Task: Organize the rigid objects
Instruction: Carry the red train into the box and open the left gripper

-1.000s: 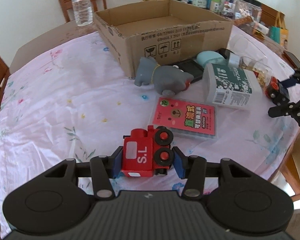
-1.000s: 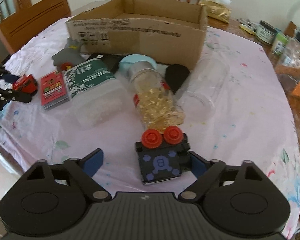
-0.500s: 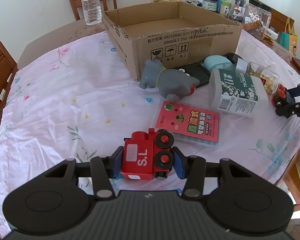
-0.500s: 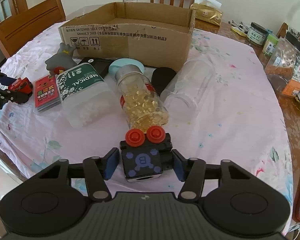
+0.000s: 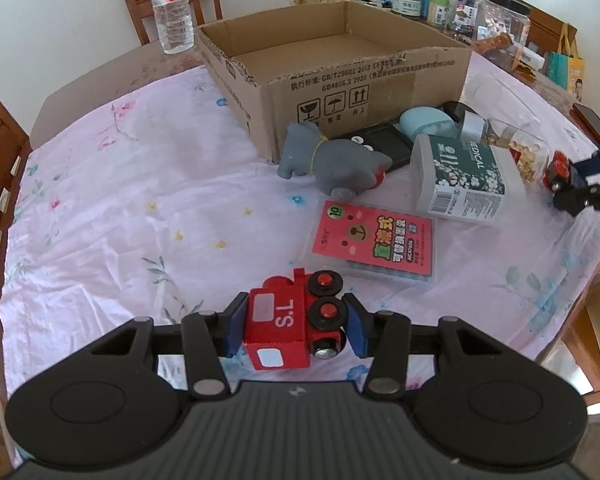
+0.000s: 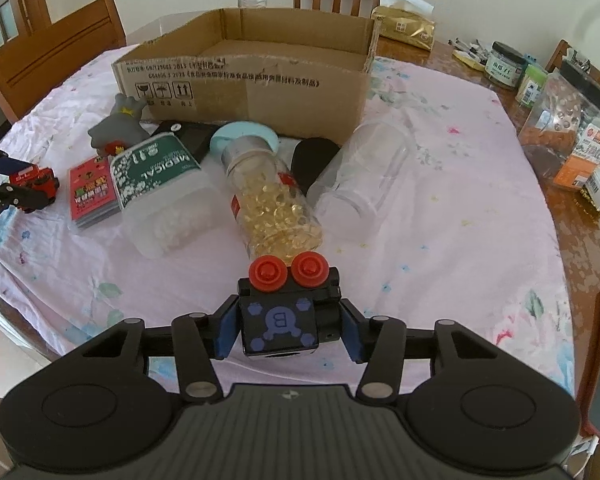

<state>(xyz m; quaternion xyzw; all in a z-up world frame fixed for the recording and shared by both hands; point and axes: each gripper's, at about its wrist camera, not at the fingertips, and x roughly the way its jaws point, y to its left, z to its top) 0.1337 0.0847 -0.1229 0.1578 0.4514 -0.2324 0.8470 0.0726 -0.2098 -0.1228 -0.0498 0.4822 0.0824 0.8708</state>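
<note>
Floral tablecloth [image 5: 140, 200], cardboard box [image 5: 340, 60] upper centre. Left gripper [image 5: 296, 322] clamps red train [image 5: 288, 320]; right gripper [image 6: 286, 326] now clenched on black car [image 6: 288, 312], both lifted, box-bound next

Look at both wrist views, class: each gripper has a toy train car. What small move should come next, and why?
Probably carry both toys forward over the open cardboard box. The left gripper is shut on the red train car, the right gripper on the black train car; the box looks empty and other items remain on the table.
</note>
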